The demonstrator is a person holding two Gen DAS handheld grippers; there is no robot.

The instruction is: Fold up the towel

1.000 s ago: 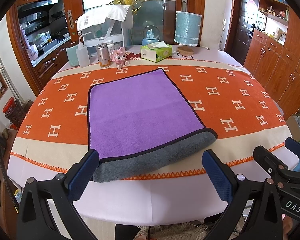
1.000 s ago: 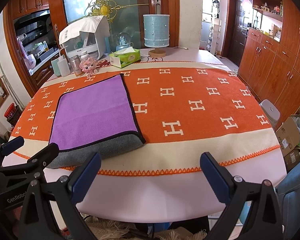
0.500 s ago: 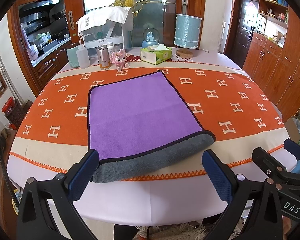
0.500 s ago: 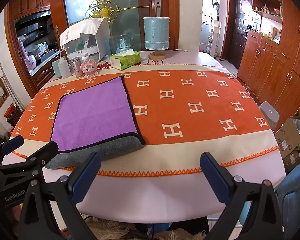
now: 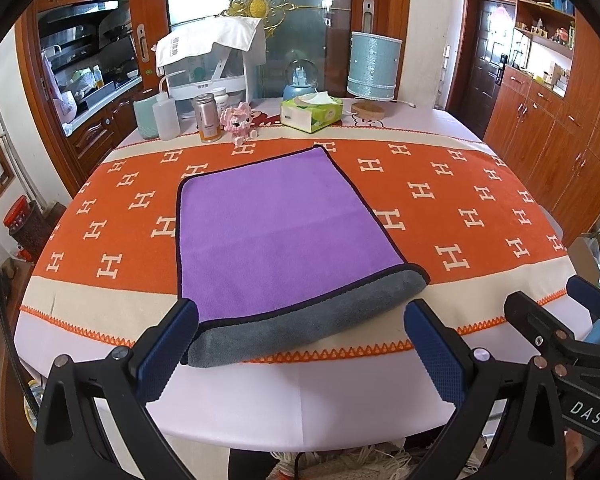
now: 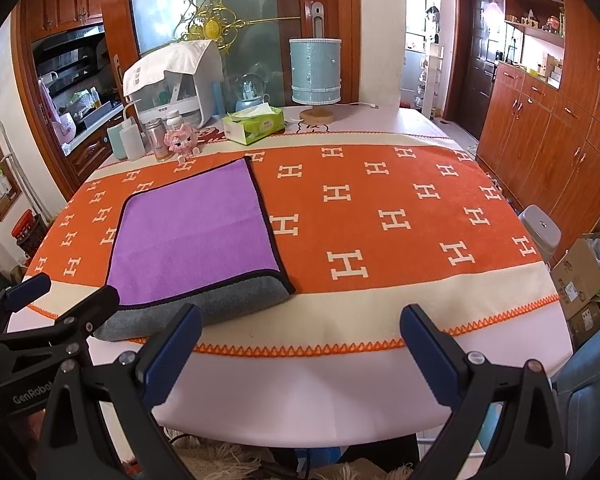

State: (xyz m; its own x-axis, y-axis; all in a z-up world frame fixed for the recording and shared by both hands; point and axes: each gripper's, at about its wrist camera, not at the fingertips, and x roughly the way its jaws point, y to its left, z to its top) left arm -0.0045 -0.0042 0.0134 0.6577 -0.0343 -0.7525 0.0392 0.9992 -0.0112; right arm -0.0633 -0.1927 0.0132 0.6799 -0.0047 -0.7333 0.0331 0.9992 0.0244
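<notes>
A purple towel [image 5: 276, 232] with a black hem and grey underside lies folded flat on the orange tablecloth [image 5: 452, 216]; its grey fold faces me at the near edge. It also shows in the right wrist view [image 6: 192, 236], left of centre. My left gripper [image 5: 300, 344] is open and empty, held above the table's near edge just short of the grey fold. My right gripper [image 6: 300, 348] is open and empty, to the right of the towel. Each gripper shows at the edge of the other's view.
At the table's far side stand a tissue box [image 5: 311, 113], a blue lamp [image 5: 374, 65], a snow globe [image 5: 299, 80], a pink toy [image 5: 239, 120], bottles [image 5: 207, 118] and a covered rack [image 5: 212, 60]. Wooden cabinets [image 6: 556, 136] line the right wall.
Both grippers have risen and drawn back slightly from the table; the towel looks a little farther away. The towel has not moved and the jaws stay open.
</notes>
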